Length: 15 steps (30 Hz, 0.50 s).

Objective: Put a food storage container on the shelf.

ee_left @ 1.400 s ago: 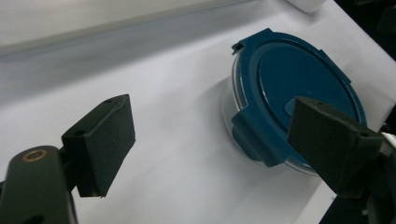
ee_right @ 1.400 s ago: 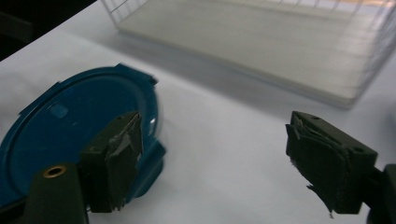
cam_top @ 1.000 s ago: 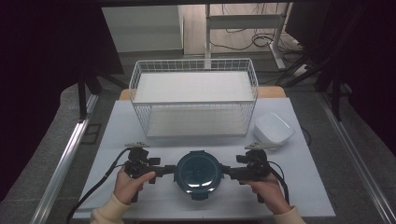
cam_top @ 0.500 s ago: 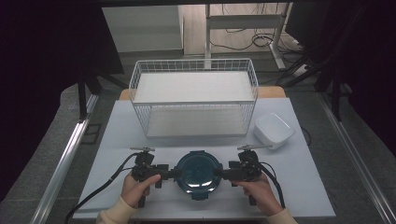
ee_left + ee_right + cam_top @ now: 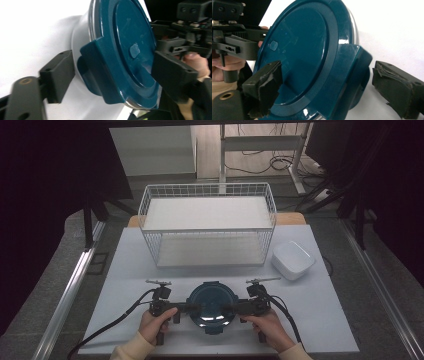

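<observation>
Grippers flank a round container with a dark teal lid [image 5: 211, 306] that sits on the white table [image 5: 125, 270] near the person's edge, in front of the white wire basket [image 5: 207, 227]. In the high view the left gripper [image 5: 192, 308] comes at the container from its left side and the right gripper [image 5: 227, 309] from its right, each held in one hand, the jaws pointing inward toward each other. In the left gripper view the two black jaws stand spread, one on either side of a teal locking flap [image 5: 100, 70] on the lid's rim; they have just been closing a little, with the flap between them, and a gap is visible at both pads. In the right gripper view the jaws are likewise spread around the opposite flap [image 5: 352, 75]: one pad lies over the lid's top, the other stands clear beside the flap. A white square bowl [image 5: 293, 260] rests on the table beside the basket's right end, well apart from the container.
</observation>
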Each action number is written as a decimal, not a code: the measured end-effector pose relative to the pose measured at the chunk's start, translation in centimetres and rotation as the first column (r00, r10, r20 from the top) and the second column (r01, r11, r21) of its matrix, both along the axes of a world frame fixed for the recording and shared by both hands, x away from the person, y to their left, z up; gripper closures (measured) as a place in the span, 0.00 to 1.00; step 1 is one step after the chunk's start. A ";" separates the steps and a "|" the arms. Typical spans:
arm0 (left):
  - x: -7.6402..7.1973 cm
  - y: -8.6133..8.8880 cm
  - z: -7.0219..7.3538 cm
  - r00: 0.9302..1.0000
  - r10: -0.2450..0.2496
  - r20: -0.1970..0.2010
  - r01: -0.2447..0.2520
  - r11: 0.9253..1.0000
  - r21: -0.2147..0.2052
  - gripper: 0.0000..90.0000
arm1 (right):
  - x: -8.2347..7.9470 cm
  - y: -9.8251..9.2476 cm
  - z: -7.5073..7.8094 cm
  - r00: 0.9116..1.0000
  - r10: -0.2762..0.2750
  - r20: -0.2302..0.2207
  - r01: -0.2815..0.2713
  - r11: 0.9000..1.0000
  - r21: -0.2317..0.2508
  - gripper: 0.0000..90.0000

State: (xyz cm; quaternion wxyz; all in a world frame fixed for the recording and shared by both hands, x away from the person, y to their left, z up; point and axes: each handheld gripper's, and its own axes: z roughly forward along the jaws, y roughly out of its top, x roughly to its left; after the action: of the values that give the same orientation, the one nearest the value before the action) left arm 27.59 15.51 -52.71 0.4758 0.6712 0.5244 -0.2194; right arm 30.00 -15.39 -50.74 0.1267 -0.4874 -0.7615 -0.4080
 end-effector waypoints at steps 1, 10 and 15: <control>0.0 -0.1 -0.1 1.000 -0.002 -0.007 0.002 1.000 -0.004 0.27 | 0.0 0.0 -0.1 1.000 0.001 -0.007 -0.001 1.000 0.012 0.13; -0.3 0.1 0.1 0.998 0.057 -0.028 -0.057 0.998 0.016 0.40 | 0.0 -0.5 -0.2 0.995 -0.049 -0.089 0.056 0.995 0.077 0.28; -0.6 0.2 0.6 0.997 0.076 -0.025 -0.075 0.997 0.016 0.43 | -0.2 -1.1 -0.1 0.992 -0.071 -0.104 0.082 0.991 0.109 0.34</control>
State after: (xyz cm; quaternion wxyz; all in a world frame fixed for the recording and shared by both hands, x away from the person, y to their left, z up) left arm 26.95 15.67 -52.10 0.4717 0.6516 0.5571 -0.2060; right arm 29.83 -16.51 -50.86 0.1761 -0.5279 -0.7108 -0.4301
